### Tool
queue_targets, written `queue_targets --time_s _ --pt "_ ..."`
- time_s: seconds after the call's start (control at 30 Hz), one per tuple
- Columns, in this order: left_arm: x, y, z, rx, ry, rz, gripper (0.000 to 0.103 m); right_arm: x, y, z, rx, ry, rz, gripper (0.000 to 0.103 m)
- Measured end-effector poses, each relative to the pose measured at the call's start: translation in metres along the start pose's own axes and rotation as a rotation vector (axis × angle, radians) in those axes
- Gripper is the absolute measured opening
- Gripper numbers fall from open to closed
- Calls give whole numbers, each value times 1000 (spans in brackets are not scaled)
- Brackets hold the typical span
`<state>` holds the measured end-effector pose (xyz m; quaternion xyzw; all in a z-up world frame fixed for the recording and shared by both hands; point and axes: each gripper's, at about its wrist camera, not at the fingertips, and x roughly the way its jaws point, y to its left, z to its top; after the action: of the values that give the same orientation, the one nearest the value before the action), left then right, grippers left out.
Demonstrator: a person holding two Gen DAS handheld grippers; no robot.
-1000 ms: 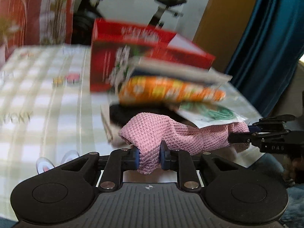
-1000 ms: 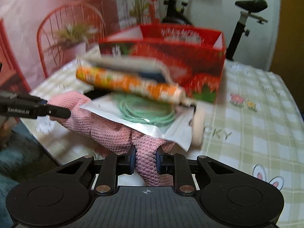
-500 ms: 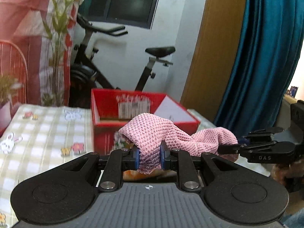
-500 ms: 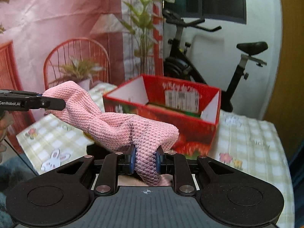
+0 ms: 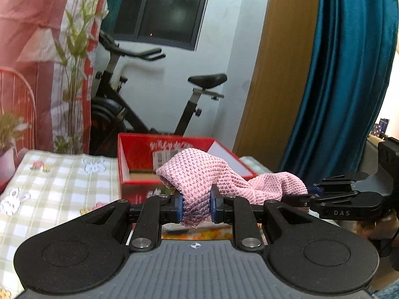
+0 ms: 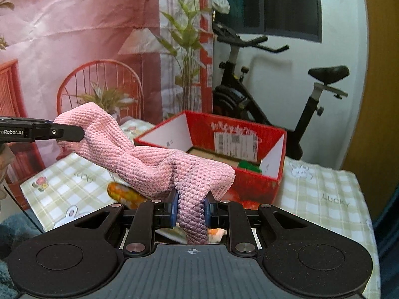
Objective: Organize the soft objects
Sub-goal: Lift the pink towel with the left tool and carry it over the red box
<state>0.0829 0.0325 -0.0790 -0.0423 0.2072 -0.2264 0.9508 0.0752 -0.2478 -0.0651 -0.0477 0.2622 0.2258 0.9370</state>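
Note:
A pink knitted cloth (image 5: 199, 174) (image 6: 159, 167) hangs in the air between both grippers, above the table. My left gripper (image 5: 195, 205) is shut on one end of it, and that gripper also shows at the left of the right wrist view (image 6: 62, 132). My right gripper (image 6: 190, 208) is shut on the other end and appears at the right of the left wrist view (image 5: 311, 194). The cloth sags a little between the two grips. Behind it stands an open red cardboard box (image 5: 139, 149) (image 6: 239, 134).
A green-and-white checked tablecloth (image 5: 62, 186) (image 6: 324, 199) covers the table. An orange patterned packet (image 6: 122, 191) lies under the cloth. Behind the table are an exercise bike (image 6: 249, 79), a plant, a red wire chair (image 6: 99, 82) and a blue curtain (image 5: 349, 74).
Both grippers have risen with the pink cloth, lifting it off the pile on the table. The views have tilted up, so the room behind shows and the pile has dropped out of sight.

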Motion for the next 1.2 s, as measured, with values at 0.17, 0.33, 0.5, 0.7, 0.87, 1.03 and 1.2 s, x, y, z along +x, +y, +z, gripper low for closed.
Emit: queue_targets --time_s 0.17,0.33,0.5,0.7,0.87,1.03,1.2 --pt "2 -3 3 3 -11 1 21 -2 -1 5 -1 -15 -3 18" --pt "4 -2 1 -6 3 -2 21 0 -1 3 4 -8 -3 18" --pt "7 -1 1 -5 11 -2 21 3 -3 2 8 -5 -6 18" --pt "18 5 13 -5 11 6 21 10 -5 11 -4 -19 -5 18" --pt "39 14 35 3 4 20 21 28 -19 37 -16 -43 -10 18" --pt "79 27 60 14 31 37 21 69 -43 70 -43 -27 -27 18" --pt "129 40 82 27 78 70 21 126 -69 100 -69 19 -56 18"
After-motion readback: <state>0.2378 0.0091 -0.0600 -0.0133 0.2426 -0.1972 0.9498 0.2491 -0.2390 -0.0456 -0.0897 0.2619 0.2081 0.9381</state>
